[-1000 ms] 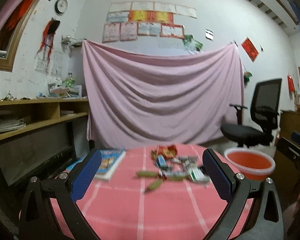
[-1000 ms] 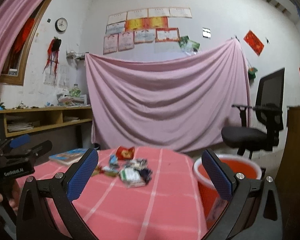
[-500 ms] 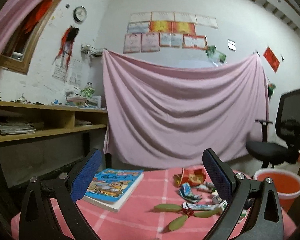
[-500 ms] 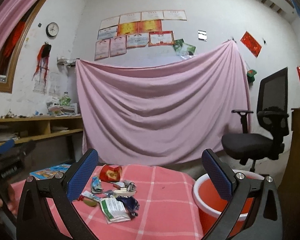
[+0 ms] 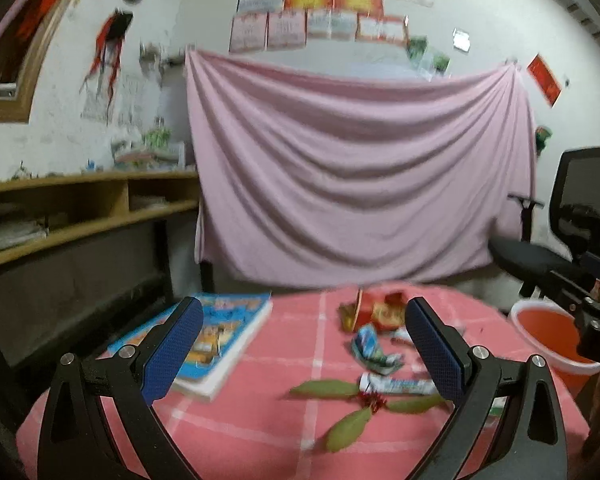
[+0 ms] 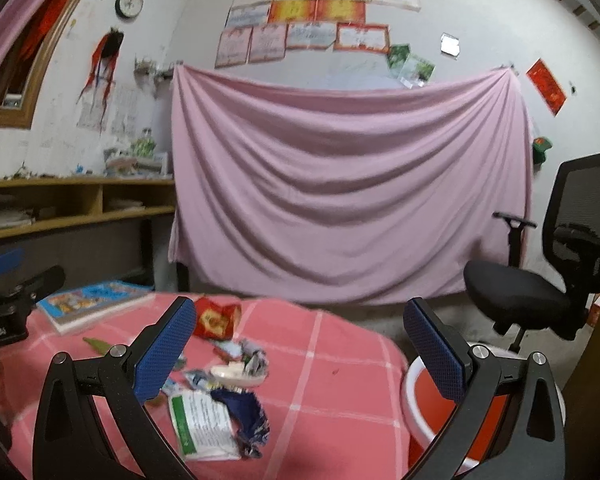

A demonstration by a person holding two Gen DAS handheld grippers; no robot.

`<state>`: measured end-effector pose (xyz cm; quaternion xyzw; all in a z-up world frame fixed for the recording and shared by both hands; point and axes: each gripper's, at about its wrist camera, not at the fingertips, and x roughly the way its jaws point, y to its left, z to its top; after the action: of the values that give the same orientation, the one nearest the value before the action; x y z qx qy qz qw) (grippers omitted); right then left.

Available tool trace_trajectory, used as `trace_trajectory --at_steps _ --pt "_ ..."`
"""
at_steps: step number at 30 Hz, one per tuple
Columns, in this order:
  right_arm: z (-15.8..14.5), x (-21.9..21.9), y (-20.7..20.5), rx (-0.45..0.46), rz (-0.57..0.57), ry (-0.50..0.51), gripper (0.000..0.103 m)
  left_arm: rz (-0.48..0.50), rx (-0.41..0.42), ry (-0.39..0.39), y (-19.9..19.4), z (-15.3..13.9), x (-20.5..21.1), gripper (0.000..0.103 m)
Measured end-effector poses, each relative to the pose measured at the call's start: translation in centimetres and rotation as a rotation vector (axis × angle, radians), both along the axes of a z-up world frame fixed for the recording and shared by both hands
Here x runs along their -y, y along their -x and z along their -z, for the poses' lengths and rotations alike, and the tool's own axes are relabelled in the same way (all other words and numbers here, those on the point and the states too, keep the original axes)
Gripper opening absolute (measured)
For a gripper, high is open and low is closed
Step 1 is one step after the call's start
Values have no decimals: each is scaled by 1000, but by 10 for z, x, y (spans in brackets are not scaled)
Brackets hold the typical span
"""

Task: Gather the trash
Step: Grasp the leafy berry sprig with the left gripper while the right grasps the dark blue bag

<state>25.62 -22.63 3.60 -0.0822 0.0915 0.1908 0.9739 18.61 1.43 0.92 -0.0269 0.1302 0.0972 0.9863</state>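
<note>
A pile of trash lies on the pink checked tablecloth [image 5: 260,432]: a red packet [image 5: 380,310], crumpled wrappers [image 5: 374,350], a long wrapper [image 5: 396,385] and a green leafy sprig [image 5: 352,412]. In the right wrist view the trash shows as the red packet [image 6: 216,318], a white and green wrapper [image 6: 202,424] and a dark blue wrapper [image 6: 248,416]. An orange bin [image 6: 428,404] stands beside the table on the right; it also shows in the left wrist view [image 5: 548,338]. My left gripper [image 5: 304,348] is open and empty above the table. My right gripper [image 6: 296,350] is open and empty above the trash.
A colourful book [image 5: 216,336] lies at the table's left. A black office chair [image 6: 540,280] stands at the right behind the bin. Wooden shelves [image 5: 80,208] run along the left wall. A pink sheet [image 6: 348,200] hangs behind the table.
Both grippers have moved closer to the table and lower; the trash and book look larger. Both stay open and empty.
</note>
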Motion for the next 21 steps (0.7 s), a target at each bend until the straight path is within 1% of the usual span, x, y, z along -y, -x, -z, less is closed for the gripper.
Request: trace_trajectory --at_steps 4,8,11,13,16,17,18,20,21 --pt "9 -6 -15 -93 38 72 103 3 -113 29 -16 7 -1 99" --pt "23 -2 -33 -213 3 48 103 33 -207 33 -32 17 4 99" --pt "24 1 -38 -245 0 33 103 76 -272 38 -41 27 8 98" --pt "25 2 -41 -267 -9 27 103 102 -322 57 -49 34 9 98" --pt "32 -2 -50 -323 14 63 103 134 -389 114 -59 44 6 95" --pt "35 -5 -54 -347 16 79 103 144 -415 143 -63 49 3 88" --pt "37 -7 -57 -363 16 89 103 147 -434 157 -65 51 2 77" --pt "41 -10 -60 -388 14 105 103 141 -485 168 -73 56 1 64" --pt "43 -12 -60 -401 5 110 103 143 -497 171 -75 58 1 59"
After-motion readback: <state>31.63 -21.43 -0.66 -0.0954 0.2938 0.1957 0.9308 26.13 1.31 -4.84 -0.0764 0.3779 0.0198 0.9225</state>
